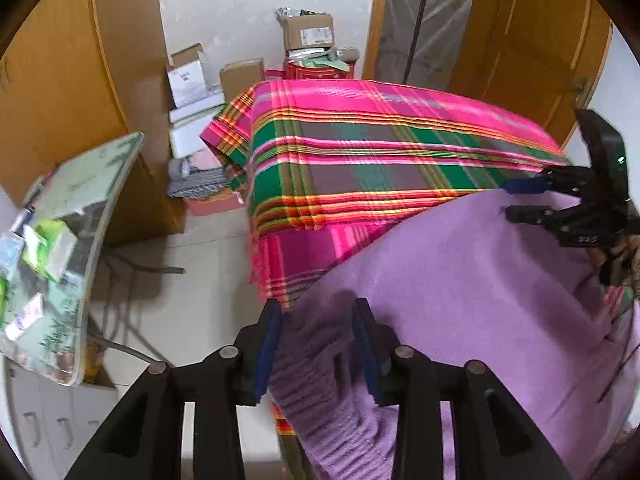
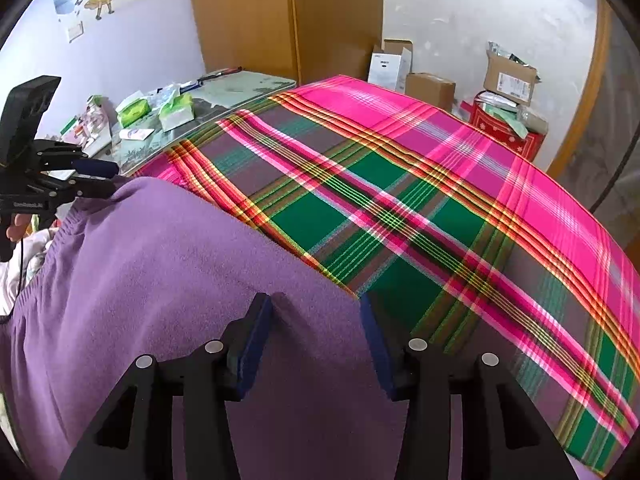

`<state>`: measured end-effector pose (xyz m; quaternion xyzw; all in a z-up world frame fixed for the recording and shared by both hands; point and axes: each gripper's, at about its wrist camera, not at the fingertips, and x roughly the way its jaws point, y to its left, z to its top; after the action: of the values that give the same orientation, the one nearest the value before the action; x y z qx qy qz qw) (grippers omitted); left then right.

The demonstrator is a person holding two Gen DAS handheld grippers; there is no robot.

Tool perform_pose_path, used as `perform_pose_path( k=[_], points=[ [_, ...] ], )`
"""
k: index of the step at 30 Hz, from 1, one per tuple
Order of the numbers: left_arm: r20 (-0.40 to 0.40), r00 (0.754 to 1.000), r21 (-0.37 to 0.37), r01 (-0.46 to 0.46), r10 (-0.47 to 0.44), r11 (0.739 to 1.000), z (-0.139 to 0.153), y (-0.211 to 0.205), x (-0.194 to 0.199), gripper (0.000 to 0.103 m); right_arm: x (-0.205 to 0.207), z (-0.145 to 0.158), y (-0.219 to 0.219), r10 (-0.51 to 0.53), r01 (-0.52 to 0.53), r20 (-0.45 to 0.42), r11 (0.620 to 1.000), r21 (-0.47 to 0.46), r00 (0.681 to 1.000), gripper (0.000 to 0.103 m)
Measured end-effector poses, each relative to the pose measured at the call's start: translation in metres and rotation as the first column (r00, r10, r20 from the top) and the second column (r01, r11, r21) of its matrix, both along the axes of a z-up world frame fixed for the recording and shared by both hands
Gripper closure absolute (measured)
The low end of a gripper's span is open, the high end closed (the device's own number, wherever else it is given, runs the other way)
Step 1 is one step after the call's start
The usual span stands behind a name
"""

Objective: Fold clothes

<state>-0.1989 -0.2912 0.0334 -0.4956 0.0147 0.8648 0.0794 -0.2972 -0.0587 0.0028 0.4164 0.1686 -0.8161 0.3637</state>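
A purple knit sweater (image 1: 460, 280) (image 2: 160, 260) lies spread on a table covered with a pink and green plaid cloth (image 1: 360, 152) (image 2: 400, 200). My left gripper (image 1: 318, 320) (image 2: 102, 180) is open at the sweater's left corner, with the ribbed hem (image 1: 312, 380) bunched between its fingers. My right gripper (image 2: 316, 316) (image 1: 516, 200) is open too. It straddles the sweater's far edge, where a small fold of fabric rises between the pads. Neither pair of jaws presses on the cloth.
A glass-topped side table (image 1: 80, 208) (image 2: 240, 84) carries tissue packs and small items. Cardboard boxes (image 1: 308, 32) (image 2: 508, 76) are stacked by the far wall. Wooden wardrobe and door panels (image 1: 60, 80) stand around. A hand (image 2: 16, 228) holds the left gripper.
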Motion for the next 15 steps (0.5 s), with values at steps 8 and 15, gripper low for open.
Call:
perform_pose_path(
  k=[8, 15],
  points=[
    [-0.002, 1.0, 0.043, 0.011, -0.011, 0.999, 0.0, -0.006, 0.0, 0.07, -0.002, 0.0, 0.0, 0.015, -0.015, 0.009, 1.0, 0.012, 1.0, 0.054],
    [0.003, 0.998, 0.099, -0.059, 0.059, 0.993, -0.001, -0.026, -0.002, 0.093, 0.0, 0.0, -0.001, 0.017, -0.017, 0.001, 1.0, 0.016, 1.0, 0.054]
  ],
)
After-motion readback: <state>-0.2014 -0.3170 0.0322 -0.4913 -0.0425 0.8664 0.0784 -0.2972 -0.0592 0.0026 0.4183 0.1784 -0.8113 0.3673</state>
